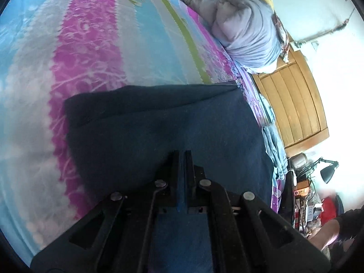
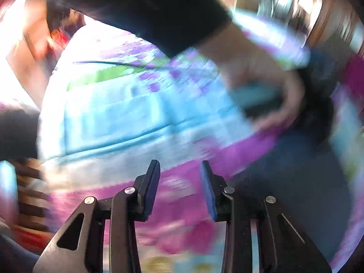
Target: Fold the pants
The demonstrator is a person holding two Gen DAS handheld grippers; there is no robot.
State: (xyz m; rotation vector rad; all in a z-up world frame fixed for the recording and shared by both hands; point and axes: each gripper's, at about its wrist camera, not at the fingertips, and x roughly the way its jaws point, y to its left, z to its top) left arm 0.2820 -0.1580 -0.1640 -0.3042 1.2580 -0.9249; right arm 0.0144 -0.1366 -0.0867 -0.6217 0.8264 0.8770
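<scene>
The dark navy pants (image 1: 159, 122) lie folded on the striped floral bedsheet (image 1: 86, 52) in the left wrist view. My left gripper (image 1: 182, 153) sits low over them, its jaws closed together with the cloth under and around them. In the blurred right wrist view my right gripper (image 2: 180, 166) is open and empty above the sheet (image 2: 127, 118), with the pants (image 2: 295, 159) to its right. The person's hand (image 2: 268, 84) with the left gripper is above the pants there.
A grey rolled quilt (image 1: 241, 29) lies at the far end of the bed. A wooden headboard (image 1: 300, 100) and light blue clothes (image 1: 275, 150) are along the right edge. A cluttered desk with a black lamp (image 1: 327, 170) stands beyond.
</scene>
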